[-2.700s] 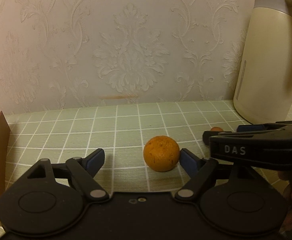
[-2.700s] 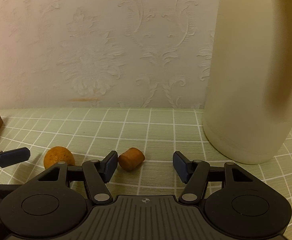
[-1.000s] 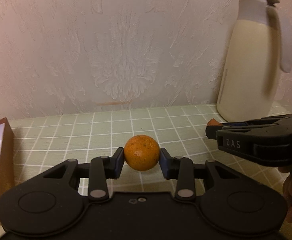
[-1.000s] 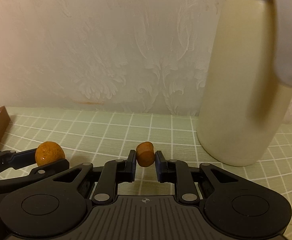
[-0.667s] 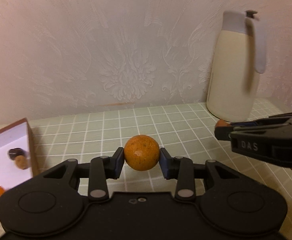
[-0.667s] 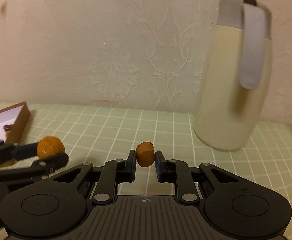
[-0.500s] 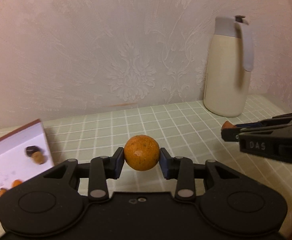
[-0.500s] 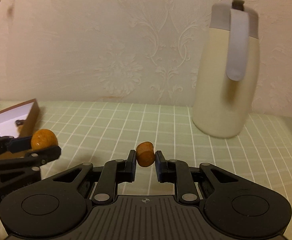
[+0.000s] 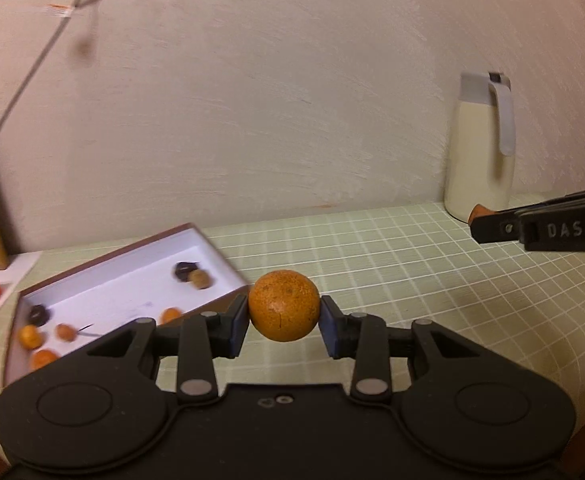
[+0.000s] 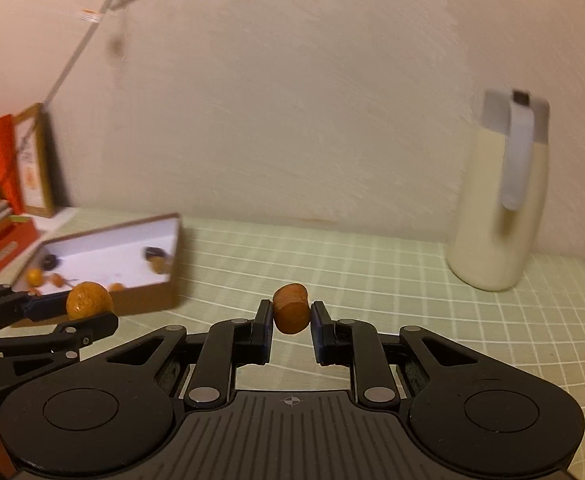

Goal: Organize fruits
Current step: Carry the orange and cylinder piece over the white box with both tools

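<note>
**Both grippers carry fruit above the green tablecloth**

Nearest in the left wrist view, the left gripper (image 9: pixel 284 326) has its 2 blue-padded fingers (image 9: pixel 236 326) pressed on either side of a round, speckled orange fruit (image 9: pixel 284 306), which hangs clear of the cloth. In the right wrist view the right gripper (image 10: pixel 291 328) is closed nearly all the way on a small, stubby brown-orange fruit piece (image 10: pixel 291 309), pinched between the tips of its pads and lifted off the surface.

Seen from the right, the left gripper and its orange sit low at the left edge, in front of the box. From the left, the right gripper reaches in from the right edge, side-on; white letters on its black body read "DAS".

Below both lies a pale green tablecloth with a white grid (image 9: pixel 412 264). To the left, beyond the left gripper, rests a shallow brown cardboard box with a white inside (image 9: pixel 124 280); 7 or so small fruits, orange and dark, lie scattered in it, blurred. Nothing stands between the held orange and the box's near corner.

Further left are a red box (image 10: pixel 4 248) with an unreadable label and an upright gold-framed card (image 10: pixel 34 164), its print too blurred to read.

At the back right, near the wall, stands a tall cream thermos jug with a grey lid and handle (image 10: pixel 500 208), well apart from the box. A pale cable (image 10: pixel 72 56) runs slanting down the textured cream wall (image 10: pixel 292 100).
</note>
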